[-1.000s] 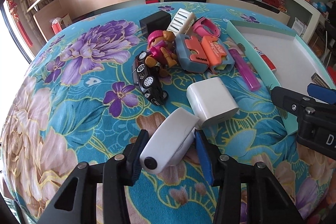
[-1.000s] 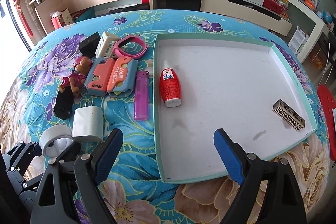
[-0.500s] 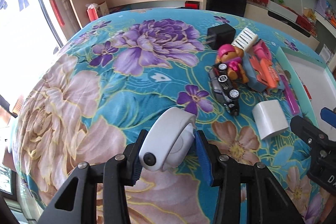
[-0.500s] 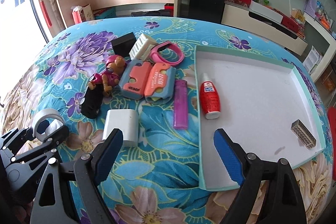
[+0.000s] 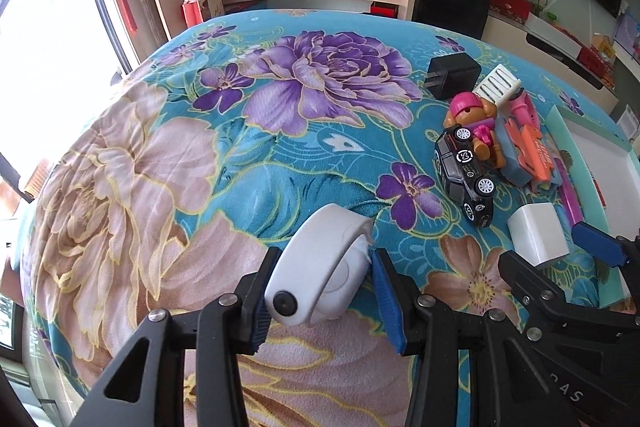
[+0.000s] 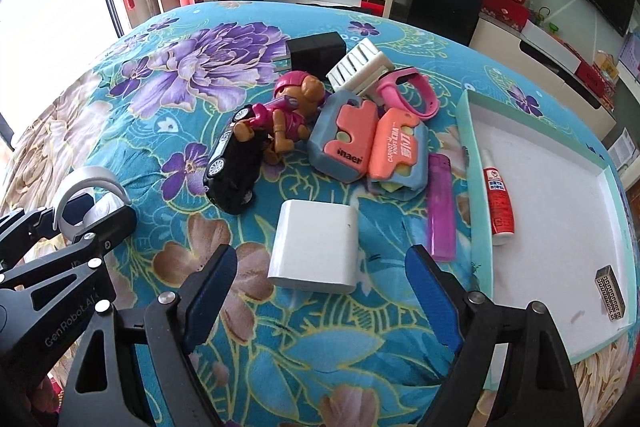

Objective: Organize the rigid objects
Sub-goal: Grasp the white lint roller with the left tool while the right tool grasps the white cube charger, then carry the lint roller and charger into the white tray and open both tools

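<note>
White charger block [image 6: 314,245] lies lower centre, between the spread right gripper [image 6: 316,297] pads, whose jaws have just been closing; it should square up first. Left gripper [image 5: 320,301] pinches a tape dispenser [image 5: 320,277].

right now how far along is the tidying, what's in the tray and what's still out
Early on. Done: only the red glue bottle and a small patterned block lie in the tray. In hand: the left gripper grips a white tape dispenser; the right gripper, jaws just closing a little, hovers open over the white charger. Left on the cloth: toy car, figure, lighter and others.
</note>
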Demonstrator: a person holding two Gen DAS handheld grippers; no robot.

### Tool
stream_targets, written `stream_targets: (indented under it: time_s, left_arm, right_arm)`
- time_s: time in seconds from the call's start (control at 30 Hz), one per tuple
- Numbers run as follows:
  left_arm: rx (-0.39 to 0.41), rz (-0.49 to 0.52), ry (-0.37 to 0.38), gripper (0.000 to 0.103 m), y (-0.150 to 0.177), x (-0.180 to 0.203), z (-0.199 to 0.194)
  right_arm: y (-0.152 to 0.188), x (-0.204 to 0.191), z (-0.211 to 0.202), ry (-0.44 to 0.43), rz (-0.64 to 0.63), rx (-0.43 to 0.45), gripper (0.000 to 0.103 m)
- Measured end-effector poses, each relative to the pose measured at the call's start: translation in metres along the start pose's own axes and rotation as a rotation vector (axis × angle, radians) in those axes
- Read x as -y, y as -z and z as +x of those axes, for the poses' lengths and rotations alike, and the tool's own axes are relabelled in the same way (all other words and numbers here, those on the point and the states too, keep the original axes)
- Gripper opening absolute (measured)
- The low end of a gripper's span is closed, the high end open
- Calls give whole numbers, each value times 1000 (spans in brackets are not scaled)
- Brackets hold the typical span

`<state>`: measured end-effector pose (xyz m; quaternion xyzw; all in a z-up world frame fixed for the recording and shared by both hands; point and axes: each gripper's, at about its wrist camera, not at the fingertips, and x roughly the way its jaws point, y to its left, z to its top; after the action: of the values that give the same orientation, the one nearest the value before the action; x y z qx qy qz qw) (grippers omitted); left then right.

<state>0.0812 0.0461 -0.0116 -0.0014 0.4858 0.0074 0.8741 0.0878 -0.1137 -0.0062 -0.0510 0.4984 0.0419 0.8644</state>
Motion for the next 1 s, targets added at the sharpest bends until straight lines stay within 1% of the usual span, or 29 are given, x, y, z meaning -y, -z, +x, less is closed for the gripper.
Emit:
stream_targets:
  time_s: [0.03, 0.07, 0.1, 0.13, 0.2, 0.23, 0.37, 0.63, 0.87, 1.0]
  left_arm:
    - [-1, 0, 1, 48, 0, 0, 0]
    - [-2, 0, 1, 48, 0, 0, 1]
    - [-3, 0, 1, 48, 0, 0, 2]
    - [-4, 1, 0, 48, 0, 0, 2]
    - [-4, 2, -1, 48, 0, 1, 2]
    - [-4, 3, -1, 48, 0, 1, 2]
    - [-3, 10, -4, 48, 1, 3, 1]
    - [14, 20, -7, 48, -1, 6, -6]
    - [51, 50, -7, 48, -8, 17, -23]
    - [70, 77, -1, 48, -14, 28, -33]
  right_arm:
    - [0, 0, 2, 1, -1, -5, 78]
    - [0, 0, 4, 3, -1, -10, 77]
    - [0, 0, 5, 4, 2, -13, 73]
    - [0, 1, 6, 0, 7, -17, 66]
    - [0, 4, 6, -17, 22, -15, 62]
    - [0, 4, 6, -18, 27, -13, 57]
    - [0, 8, 6, -46, 44, -11, 45]
    - [0, 17, -4, -71, 83, 12, 44]
    - [-3, 32, -21, -102, 134, 74, 44]
    - [-4, 47, -34, -113, 178, 116, 44]
